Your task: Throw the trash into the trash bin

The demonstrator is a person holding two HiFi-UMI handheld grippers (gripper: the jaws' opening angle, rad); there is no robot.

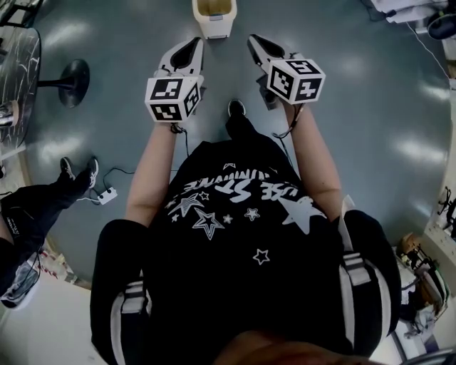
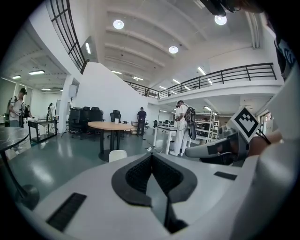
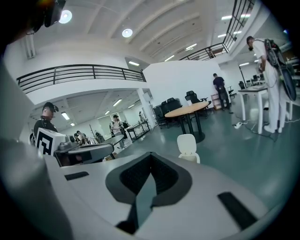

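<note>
Although no trash shows in either view, the left gripper and right gripper both have their jaws pressed together on nothing. The trash bin stands upright on the floor just ahead, between them, seemingly slightly nearer the left.

Round wooden table on a black pedestal, black office chairs behind. White power strip on grey floor, near a bystander's sneakers.
</note>
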